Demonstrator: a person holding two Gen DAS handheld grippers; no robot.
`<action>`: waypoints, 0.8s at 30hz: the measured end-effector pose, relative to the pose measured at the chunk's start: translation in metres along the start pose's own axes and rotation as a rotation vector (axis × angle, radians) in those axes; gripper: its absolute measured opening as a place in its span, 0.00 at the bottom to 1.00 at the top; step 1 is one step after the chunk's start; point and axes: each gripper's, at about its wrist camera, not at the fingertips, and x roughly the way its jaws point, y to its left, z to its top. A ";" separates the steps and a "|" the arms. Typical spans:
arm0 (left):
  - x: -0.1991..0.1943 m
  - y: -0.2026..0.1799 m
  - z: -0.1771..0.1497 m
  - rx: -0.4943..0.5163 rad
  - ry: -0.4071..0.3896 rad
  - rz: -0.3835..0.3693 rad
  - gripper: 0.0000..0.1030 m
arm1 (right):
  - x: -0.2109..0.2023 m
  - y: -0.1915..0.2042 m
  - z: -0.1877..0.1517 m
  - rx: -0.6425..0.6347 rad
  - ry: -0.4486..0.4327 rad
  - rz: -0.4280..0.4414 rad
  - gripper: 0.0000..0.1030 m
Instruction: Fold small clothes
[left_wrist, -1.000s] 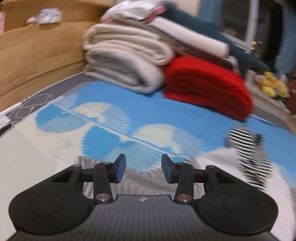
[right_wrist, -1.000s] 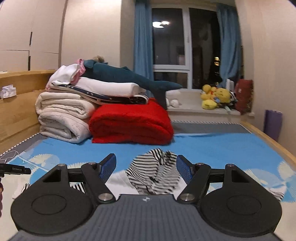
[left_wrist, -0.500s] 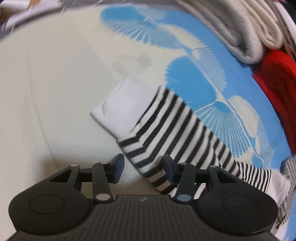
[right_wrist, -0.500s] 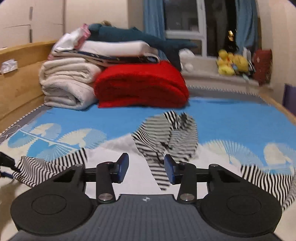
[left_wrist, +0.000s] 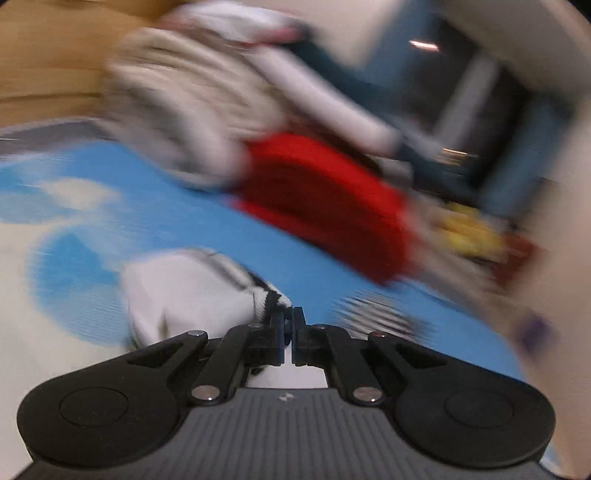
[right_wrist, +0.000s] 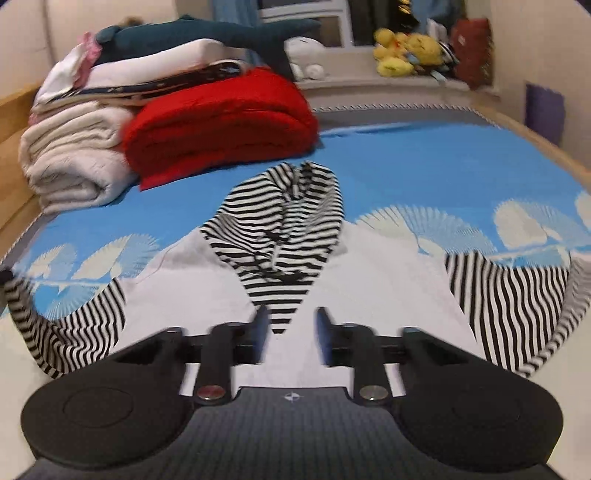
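Note:
A small white top with a black-and-white striped hood (right_wrist: 280, 236) and striped sleeves lies spread on the bed. My right gripper (right_wrist: 290, 328) is open and empty, low over the white body (right_wrist: 376, 280) just below the hood. My left gripper (left_wrist: 290, 325) is shut on the left sleeve, whose white cuff (left_wrist: 192, 291) bunches up just left of the fingers. In the right wrist view that left sleeve (right_wrist: 70, 332) is lifted at the far left. The right sleeve (right_wrist: 517, 317) lies flat at the right.
A folded red blanket (right_wrist: 221, 122) and rolled cream blankets (right_wrist: 70, 162) are stacked at the bed's far left, with white bedding and a dark plush shark on top. Yellow plush toys (right_wrist: 406, 51) sit on the window sill. A wooden bed frame (right_wrist: 554, 147) edges the right.
My left gripper has closed on the left sleeve and lifted it, swinging fast so its view is blurred. My right gripper has dropped lower and closer to the top, still open.

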 end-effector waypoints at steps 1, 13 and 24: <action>0.001 -0.018 -0.012 0.012 0.037 -0.070 0.04 | 0.001 -0.005 0.000 0.024 0.003 -0.010 0.20; 0.023 -0.019 -0.069 0.159 0.326 0.215 0.25 | 0.039 -0.051 -0.024 0.402 0.197 -0.038 0.25; 0.055 -0.046 -0.078 0.223 0.354 0.274 0.30 | 0.112 -0.054 -0.038 0.552 0.344 -0.047 0.25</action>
